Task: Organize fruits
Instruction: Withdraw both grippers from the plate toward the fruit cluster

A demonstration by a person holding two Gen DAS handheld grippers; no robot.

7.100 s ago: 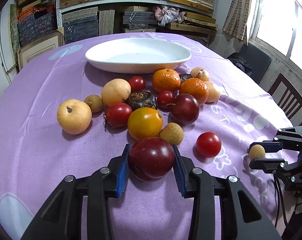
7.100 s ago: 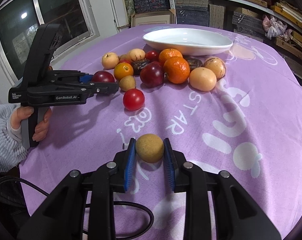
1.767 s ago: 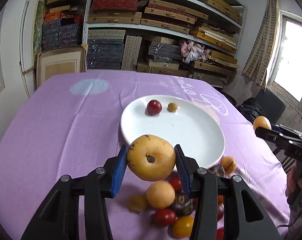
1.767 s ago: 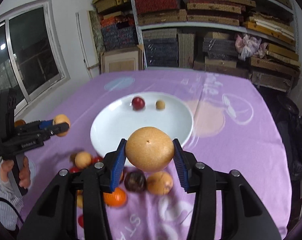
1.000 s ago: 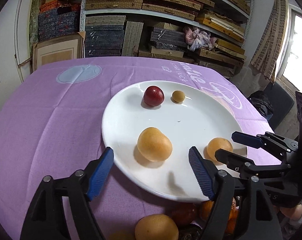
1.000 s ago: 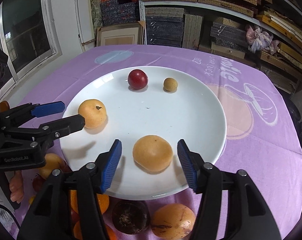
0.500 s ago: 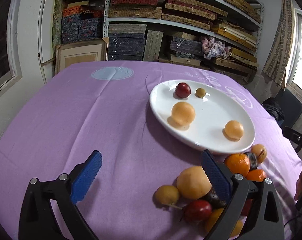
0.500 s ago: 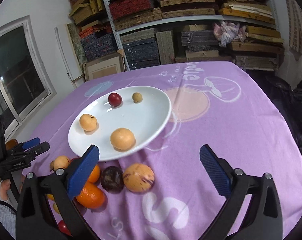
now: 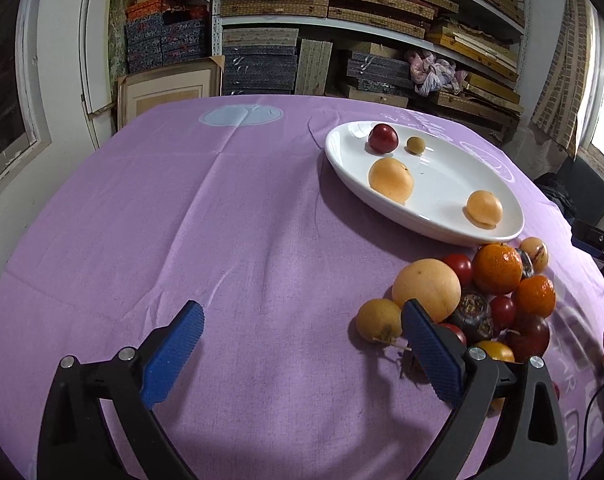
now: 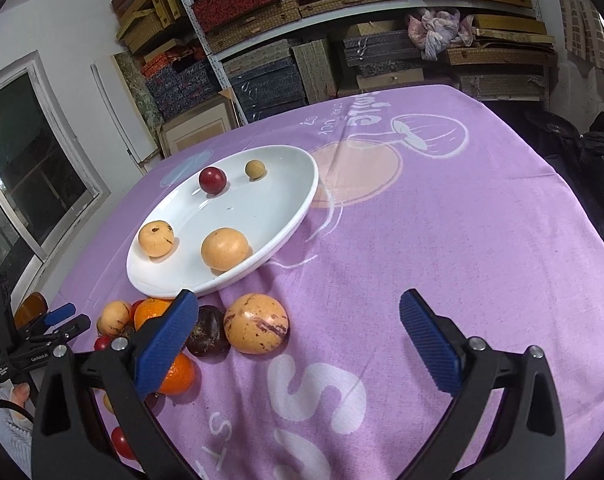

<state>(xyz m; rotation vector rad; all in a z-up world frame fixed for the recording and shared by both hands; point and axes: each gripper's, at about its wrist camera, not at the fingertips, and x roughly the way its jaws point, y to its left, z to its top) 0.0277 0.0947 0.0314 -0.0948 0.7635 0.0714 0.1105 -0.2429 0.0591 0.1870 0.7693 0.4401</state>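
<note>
A white oval plate (image 9: pixel 442 224) (image 10: pixel 294 216) holds a dark red plum (image 9: pixel 383 138) (image 10: pixel 212 180), a small tan longan (image 9: pixel 415 145) (image 10: pixel 255 169) and two yellow pears (image 9: pixel 391 180) (image 10: pixel 224 249). In front of the plate lies a pile of fruit: a big yellow pear (image 9: pixel 427 290), oranges (image 9: pixel 498 268), tomatoes, a speckled yellow fruit (image 10: pixel 256 323) and a dark fruit (image 10: pixel 208 336). My left gripper (image 9: pixel 300 354) is open and empty over bare cloth, left of the pile. My right gripper (image 10: pixel 298 342) is open and empty, its left finger over the pile.
A purple tablecloth (image 9: pixel 182 208) covers the round table. Shelves of stacked boxes (image 9: pixel 302 20) stand behind it, a window (image 10: pixel 18 184) to the left. The left gripper (image 10: pixel 42 340), held by a person's hand, shows at the lower left of the right wrist view.
Both grippers let go of their pears on the plate, opened wide and drew back from it; the plate now lies farther off, and the fruit pile is near the fingers.
</note>
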